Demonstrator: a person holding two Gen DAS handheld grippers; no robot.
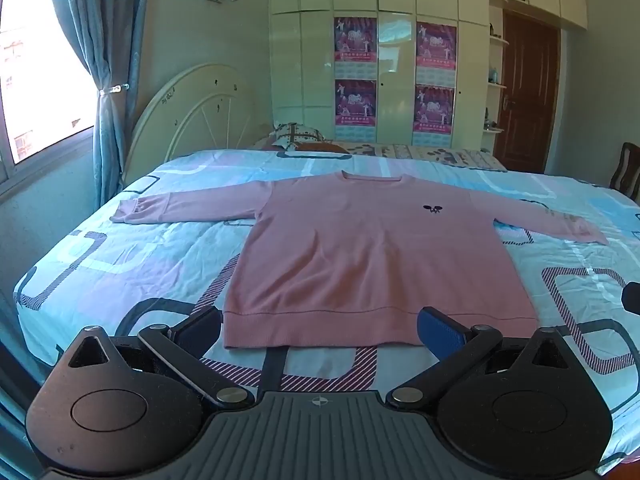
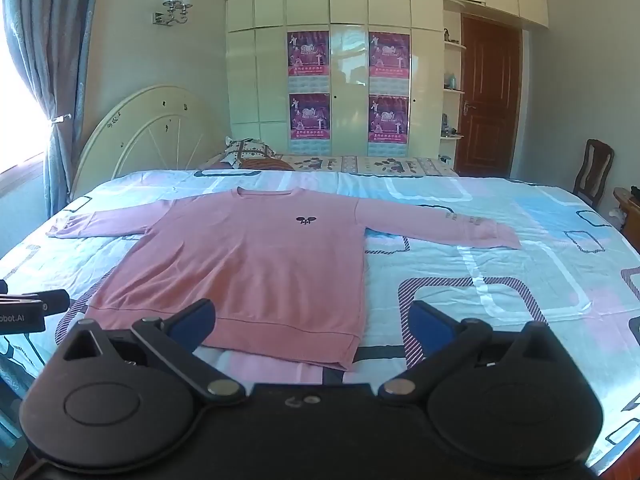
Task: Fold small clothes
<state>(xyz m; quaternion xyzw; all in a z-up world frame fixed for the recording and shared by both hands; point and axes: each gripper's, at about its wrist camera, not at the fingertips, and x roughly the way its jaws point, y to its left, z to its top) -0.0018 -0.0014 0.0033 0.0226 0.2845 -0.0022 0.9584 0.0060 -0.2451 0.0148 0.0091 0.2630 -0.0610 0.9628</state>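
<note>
A pink long-sleeved sweater (image 1: 360, 248) lies flat and face up on the bed, both sleeves spread out to the sides, a small dark logo on its chest. It also shows in the right wrist view (image 2: 248, 264). My left gripper (image 1: 320, 330) is open and empty, hovering just in front of the sweater's hem. My right gripper (image 2: 312, 326) is open and empty, in front of the hem's right corner. The left gripper's body shows at the left edge of the right wrist view (image 2: 24, 312).
The bed (image 1: 120, 264) has a blue, pink and white patterned sheet. Pillows (image 1: 296, 138) and a round headboard (image 1: 192, 112) are at the far left. A wardrobe (image 1: 400, 60), a brown door (image 1: 524, 96) and a chair (image 2: 592, 172) stand beyond. A window with curtains (image 1: 100, 80) is left.
</note>
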